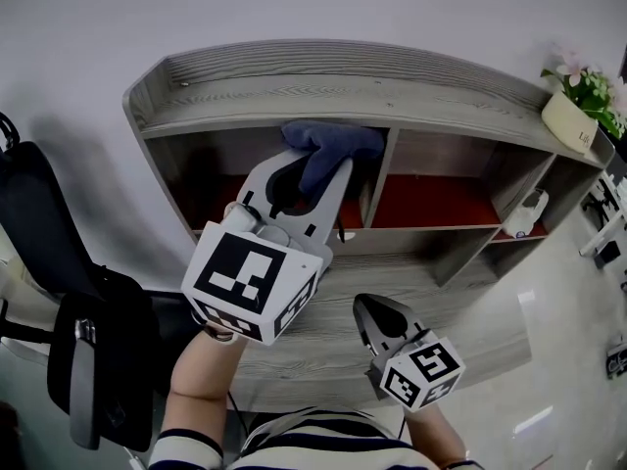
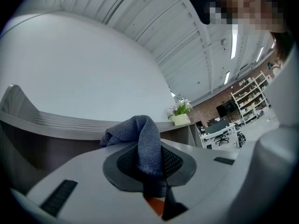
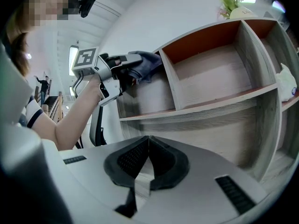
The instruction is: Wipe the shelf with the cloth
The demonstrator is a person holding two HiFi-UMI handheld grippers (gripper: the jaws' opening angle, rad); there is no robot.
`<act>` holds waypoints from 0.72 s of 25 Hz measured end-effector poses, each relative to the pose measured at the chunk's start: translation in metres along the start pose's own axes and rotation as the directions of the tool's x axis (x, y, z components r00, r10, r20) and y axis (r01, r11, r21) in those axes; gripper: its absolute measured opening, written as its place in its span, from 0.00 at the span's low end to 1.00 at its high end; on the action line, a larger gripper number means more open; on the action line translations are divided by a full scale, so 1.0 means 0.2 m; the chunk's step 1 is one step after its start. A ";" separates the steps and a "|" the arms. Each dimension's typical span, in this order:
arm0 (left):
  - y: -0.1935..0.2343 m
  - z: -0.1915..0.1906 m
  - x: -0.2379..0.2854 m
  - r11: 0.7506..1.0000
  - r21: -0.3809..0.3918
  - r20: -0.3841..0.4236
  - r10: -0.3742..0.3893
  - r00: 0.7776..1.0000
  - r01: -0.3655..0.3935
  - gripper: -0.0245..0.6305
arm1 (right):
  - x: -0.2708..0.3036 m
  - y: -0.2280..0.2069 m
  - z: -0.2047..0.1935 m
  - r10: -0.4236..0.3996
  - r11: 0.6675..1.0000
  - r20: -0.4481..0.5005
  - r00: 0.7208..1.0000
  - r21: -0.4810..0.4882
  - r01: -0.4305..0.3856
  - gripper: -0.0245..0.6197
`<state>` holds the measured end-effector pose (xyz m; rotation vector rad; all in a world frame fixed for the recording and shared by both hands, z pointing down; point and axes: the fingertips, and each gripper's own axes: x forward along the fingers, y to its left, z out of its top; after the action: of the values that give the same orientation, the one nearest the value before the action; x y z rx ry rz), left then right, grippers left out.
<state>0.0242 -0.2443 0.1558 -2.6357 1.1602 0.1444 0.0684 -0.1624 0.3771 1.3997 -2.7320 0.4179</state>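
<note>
A grey wooden shelf (image 1: pixel 353 94) stands against a white wall, its top board running left to right and red-backed compartments below. My left gripper (image 1: pixel 315 179) is shut on a dark blue cloth (image 1: pixel 329 148), held up at the upper left compartment just under the top board. In the left gripper view the cloth (image 2: pixel 144 141) bunches out between the jaws in front of the top board (image 2: pixel 70 122). In the right gripper view the cloth (image 3: pixel 145 63) shows at the shelf's upper left corner. My right gripper (image 1: pixel 377 313) hangs lower, before the shelf's lower part, shut with nothing in it.
A white pot with pink flowers (image 1: pixel 582 106) stands on the top board's right end. A white object (image 1: pixel 525 215) lies in the right compartment. A black office chair (image 1: pixel 73 331) stands at the left. Desks and shelving fill the room behind (image 2: pixel 233 111).
</note>
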 end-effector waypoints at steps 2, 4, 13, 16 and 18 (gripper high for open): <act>-0.05 0.00 0.04 1.000 0.002 0.004 -0.024 1.000 0.024 0.14 | -0.01 -0.01 0.00 -0.005 1.000 0.000 1.000 -0.001 0.005 0.08; -0.08 0.01 0.06 0.999 0.000 0.010 -0.042 0.999 0.042 0.14 | -0.02 -0.02 -0.01 -0.016 1.000 -0.002 1.000 0.003 0.016 0.08; -0.16 0.02 0.11 0.996 -0.004 0.007 -0.089 0.996 0.089 0.14 | -0.04 -0.05 -0.01 -0.030 1.000 -0.001 1.000 0.006 0.030 0.08; -0.16 0.01 0.08 0.996 -0.002 0.007 -0.089 0.996 0.089 0.14 | -0.04 -0.05 -0.01 -0.023 1.000 0.000 1.000 0.001 0.023 0.08; -0.16 0.03 0.05 0.996 0.002 0.016 -0.087 0.996 0.087 0.14 | -0.04 -0.05 -0.01 -0.028 1.000 -0.001 1.000 0.004 0.028 0.08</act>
<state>0.0546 -0.2300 0.1547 -2.6741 1.0375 0.1476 0.0816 -0.1617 0.3792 1.4363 -2.7091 0.4220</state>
